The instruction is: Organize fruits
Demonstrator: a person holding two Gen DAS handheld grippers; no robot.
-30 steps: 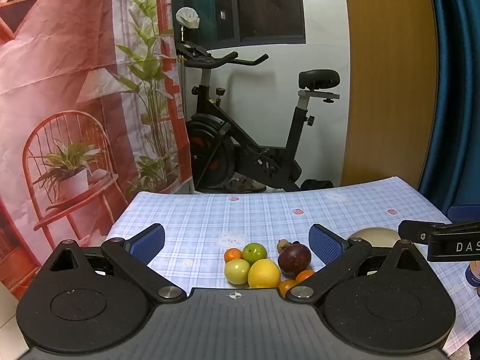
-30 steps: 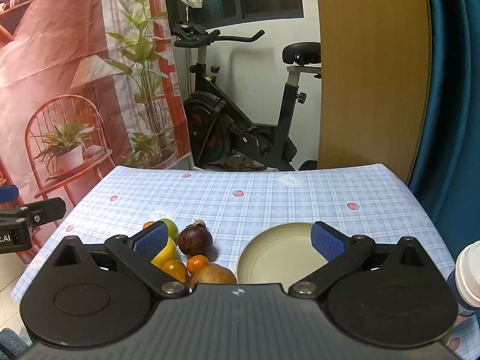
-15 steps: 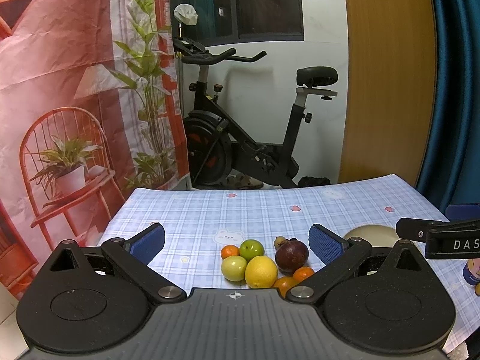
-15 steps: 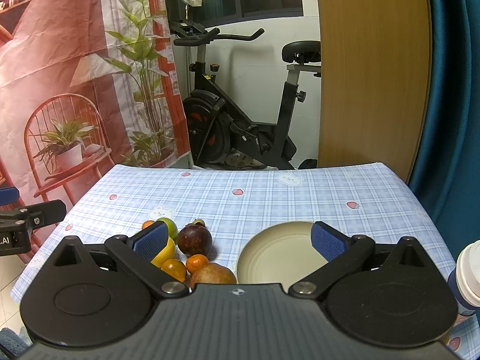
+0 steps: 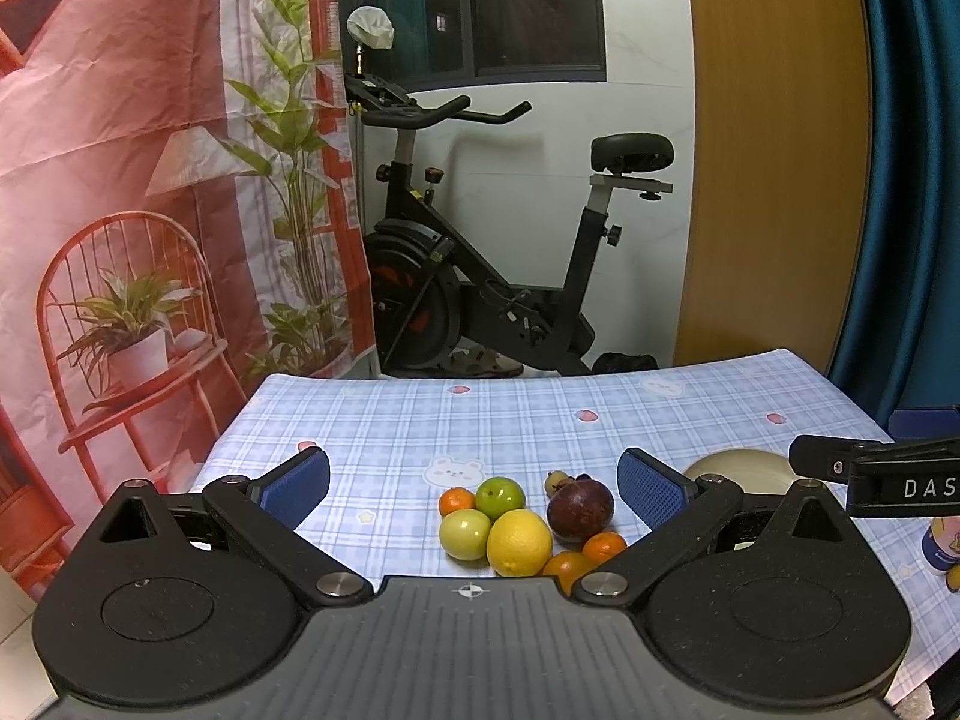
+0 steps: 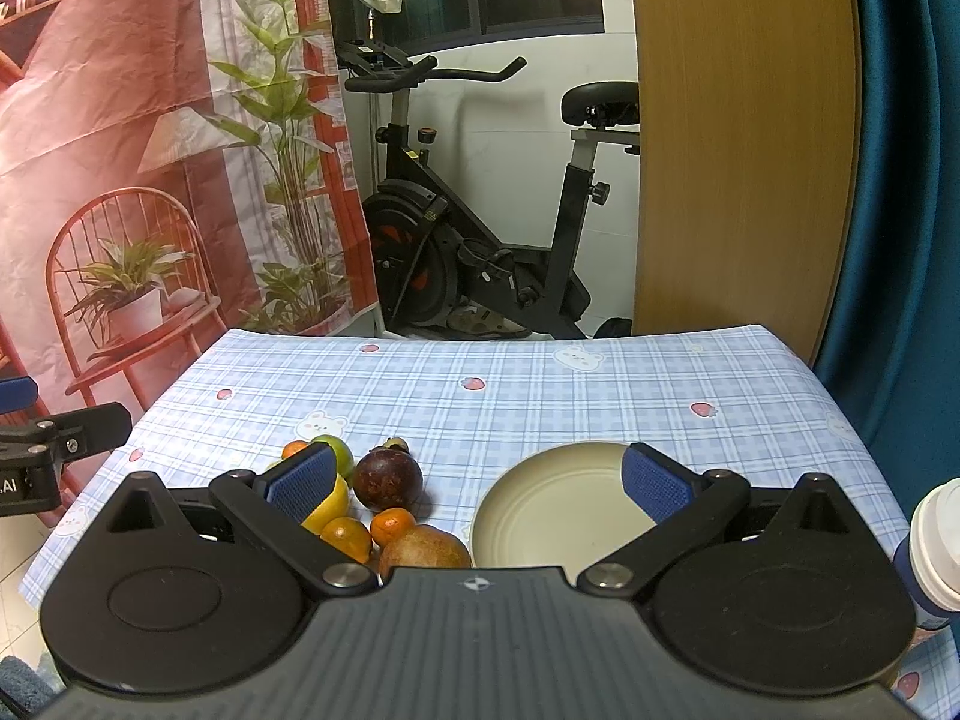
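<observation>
A cluster of fruit lies on the blue checked tablecloth [image 5: 480, 420]: a yellow lemon [image 5: 519, 542], two green fruits [image 5: 500, 495], a dark purple mangosteen [image 5: 580, 509] and small oranges [image 5: 605, 545]. My left gripper [image 5: 474, 483] is open, held above and just short of the cluster. To the right of the fruit rests an empty cream plate [image 6: 558, 504]. My right gripper [image 6: 477, 480] is open too, spanning the gap between the mangosteen [image 6: 387, 478] and the plate. A brown fruit [image 6: 423, 547] lies close under it.
A white-capped bottle [image 6: 936, 546] stands at the table's right edge. Behind the table are an exercise bike [image 5: 480, 276], a printed red curtain [image 5: 150, 180], a wooden panel [image 5: 774, 150] and a blue curtain [image 5: 912, 180]. Bare tablecloth stretches toward the far edge.
Both grippers have shifted slightly; in the left wrist view the fruit has slid a little leftward and up. Both stay open and no fruit has moved on the table.
</observation>
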